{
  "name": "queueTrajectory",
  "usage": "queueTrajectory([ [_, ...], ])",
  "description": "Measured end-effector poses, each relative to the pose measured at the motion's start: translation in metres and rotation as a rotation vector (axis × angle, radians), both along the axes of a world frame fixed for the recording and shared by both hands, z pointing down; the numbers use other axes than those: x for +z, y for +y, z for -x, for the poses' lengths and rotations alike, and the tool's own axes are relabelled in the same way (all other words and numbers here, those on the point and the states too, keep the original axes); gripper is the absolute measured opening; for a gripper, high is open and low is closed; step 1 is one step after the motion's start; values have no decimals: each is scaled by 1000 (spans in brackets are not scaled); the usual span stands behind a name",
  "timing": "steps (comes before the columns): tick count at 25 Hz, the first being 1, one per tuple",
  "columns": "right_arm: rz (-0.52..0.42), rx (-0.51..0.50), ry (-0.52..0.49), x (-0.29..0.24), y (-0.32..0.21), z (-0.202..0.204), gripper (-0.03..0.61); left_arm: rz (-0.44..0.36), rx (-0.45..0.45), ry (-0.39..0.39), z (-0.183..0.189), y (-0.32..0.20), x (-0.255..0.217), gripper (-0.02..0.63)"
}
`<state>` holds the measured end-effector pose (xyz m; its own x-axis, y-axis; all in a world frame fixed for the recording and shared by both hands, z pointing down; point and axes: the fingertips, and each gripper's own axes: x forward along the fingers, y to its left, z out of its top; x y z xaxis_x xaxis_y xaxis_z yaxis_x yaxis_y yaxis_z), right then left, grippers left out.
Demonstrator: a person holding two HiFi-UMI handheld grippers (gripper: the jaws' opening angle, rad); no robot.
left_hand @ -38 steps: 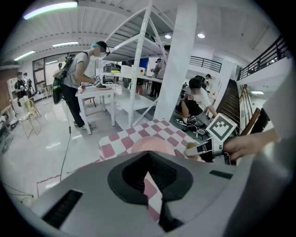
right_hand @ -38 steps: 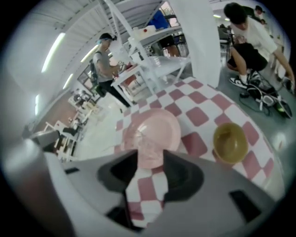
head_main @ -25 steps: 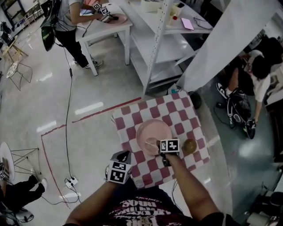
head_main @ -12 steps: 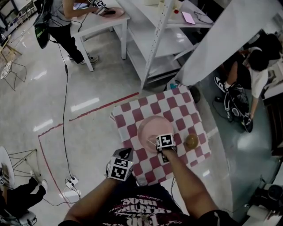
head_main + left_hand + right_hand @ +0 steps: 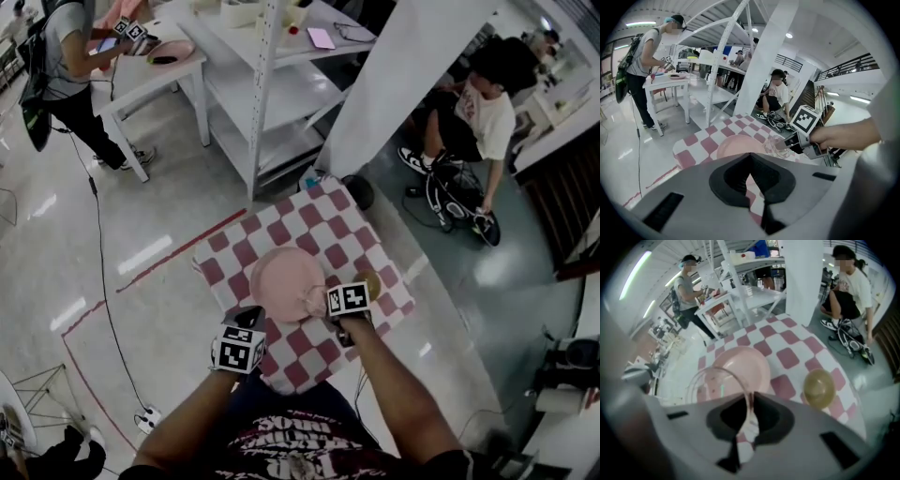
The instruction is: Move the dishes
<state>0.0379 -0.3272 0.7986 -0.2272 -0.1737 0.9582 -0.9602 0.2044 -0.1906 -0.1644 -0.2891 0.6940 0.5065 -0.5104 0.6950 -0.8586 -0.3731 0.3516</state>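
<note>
A pink plate [image 5: 284, 277] lies on the red-and-white checked table [image 5: 319, 217], with a small amber bowl [image 5: 367, 283] to its right. My right gripper [image 5: 326, 306] points steeply down at the plate's near edge. Its jaws have just been closing and are shut on the rim of a clear glass bowl [image 5: 711, 383], which hangs tilted above the pink plate [image 5: 746, 365]. The amber bowl [image 5: 819, 387] stands apart to the right. My left gripper [image 5: 251, 317] is shut and empty over the table's near left corner. From it I see the plate [image 5: 735, 145] and the right gripper [image 5: 799, 139].
White shelving [image 5: 267, 89] and a white pillar [image 5: 403, 84] stand beyond the table. A person works at a white table [image 5: 155, 67] at far left, and another crouches at the right [image 5: 473, 117]. A cable [image 5: 101, 272] and red tape [image 5: 178, 248] cross the floor.
The right gripper has closed on the clear bowl's rim and raised it off the pink plate. The left gripper has shifted towards the table's near corner.
</note>
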Motion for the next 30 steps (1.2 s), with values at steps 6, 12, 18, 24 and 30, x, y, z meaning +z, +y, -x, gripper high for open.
queueTrajectory([
  [6, 47, 125, 23, 11, 45, -84, 49, -12, -26, -7, -37, -2, -2, 25],
  [12, 94, 87, 38, 44, 72, -129, 49, 29, -75, -45, -54, 20, 7, 25],
  [18, 120, 17, 45, 74, 90, -137, 49, 64, -177, -85, -54, 48, 10, 25],
  [24, 63, -101, 89, 89, 79, -132, 58, 62, -301, -93, -58, 69, 1, 25],
  [30, 15, -157, 36, 76, 74, -128, 109, 57, -395, -114, -52, 99, -6, 25],
])
